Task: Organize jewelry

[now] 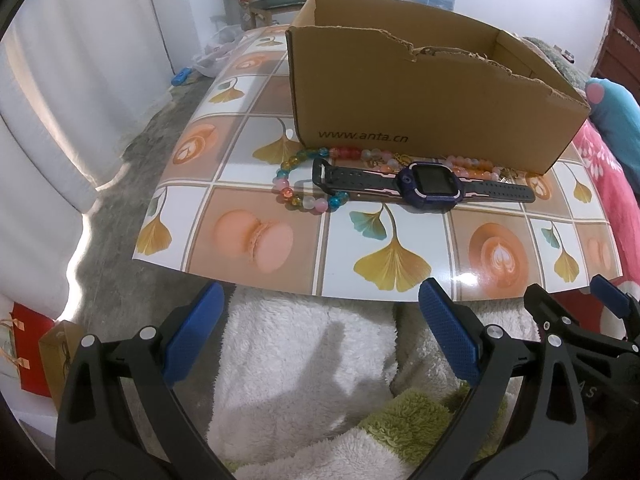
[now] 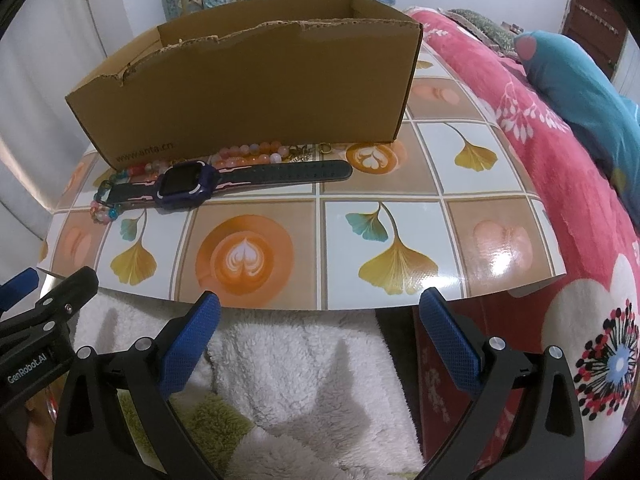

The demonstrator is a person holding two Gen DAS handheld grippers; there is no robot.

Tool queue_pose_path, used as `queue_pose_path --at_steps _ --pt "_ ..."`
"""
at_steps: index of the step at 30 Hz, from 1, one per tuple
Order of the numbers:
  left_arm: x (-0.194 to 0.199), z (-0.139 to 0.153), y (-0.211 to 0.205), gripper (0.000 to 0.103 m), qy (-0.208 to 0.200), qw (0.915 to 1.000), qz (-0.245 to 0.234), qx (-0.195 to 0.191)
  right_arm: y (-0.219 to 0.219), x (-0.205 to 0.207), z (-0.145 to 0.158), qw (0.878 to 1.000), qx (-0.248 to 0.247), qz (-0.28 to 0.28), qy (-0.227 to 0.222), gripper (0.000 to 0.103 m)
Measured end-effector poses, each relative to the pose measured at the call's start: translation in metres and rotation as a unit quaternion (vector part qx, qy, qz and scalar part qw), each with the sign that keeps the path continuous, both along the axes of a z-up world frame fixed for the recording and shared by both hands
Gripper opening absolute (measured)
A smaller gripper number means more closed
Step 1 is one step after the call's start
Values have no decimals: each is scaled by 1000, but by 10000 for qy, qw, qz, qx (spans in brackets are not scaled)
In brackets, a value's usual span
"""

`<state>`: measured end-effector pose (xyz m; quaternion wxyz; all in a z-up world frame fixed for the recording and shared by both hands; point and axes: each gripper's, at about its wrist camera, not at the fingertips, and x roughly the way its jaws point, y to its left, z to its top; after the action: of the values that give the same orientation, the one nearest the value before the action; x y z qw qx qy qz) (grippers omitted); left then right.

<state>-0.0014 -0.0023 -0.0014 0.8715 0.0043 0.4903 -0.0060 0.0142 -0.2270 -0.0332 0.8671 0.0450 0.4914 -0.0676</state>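
Left gripper [image 1: 320,340] fingers spread wide, empty, short of the tabletop [image 1: 256,184] edge; one multicolour bead bracelet [image 1: 298,196] under the strap end of one dark smartwatch [image 1: 424,184]; one pink-orange bead strand [image 2: 256,154] just behind the watch, beside one open cardboard box [image 1: 420,108]; right gripper [image 2: 320,338] fingers likewise apart, empty.

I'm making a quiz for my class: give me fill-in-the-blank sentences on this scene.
1. The watch lies in front of the cardboard ____.
2. Both the left gripper and the right gripper are ____.
3. The multicoloured bracelet is made of ____.

Missing words: box; open; beads
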Motion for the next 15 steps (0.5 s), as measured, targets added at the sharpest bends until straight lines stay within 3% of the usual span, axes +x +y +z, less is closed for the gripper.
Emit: queue_pose_path --at_steps 15 --pt "4 -2 5 94 30 10000 85 -17 3 2 3 10000 -36 16 -4 97"
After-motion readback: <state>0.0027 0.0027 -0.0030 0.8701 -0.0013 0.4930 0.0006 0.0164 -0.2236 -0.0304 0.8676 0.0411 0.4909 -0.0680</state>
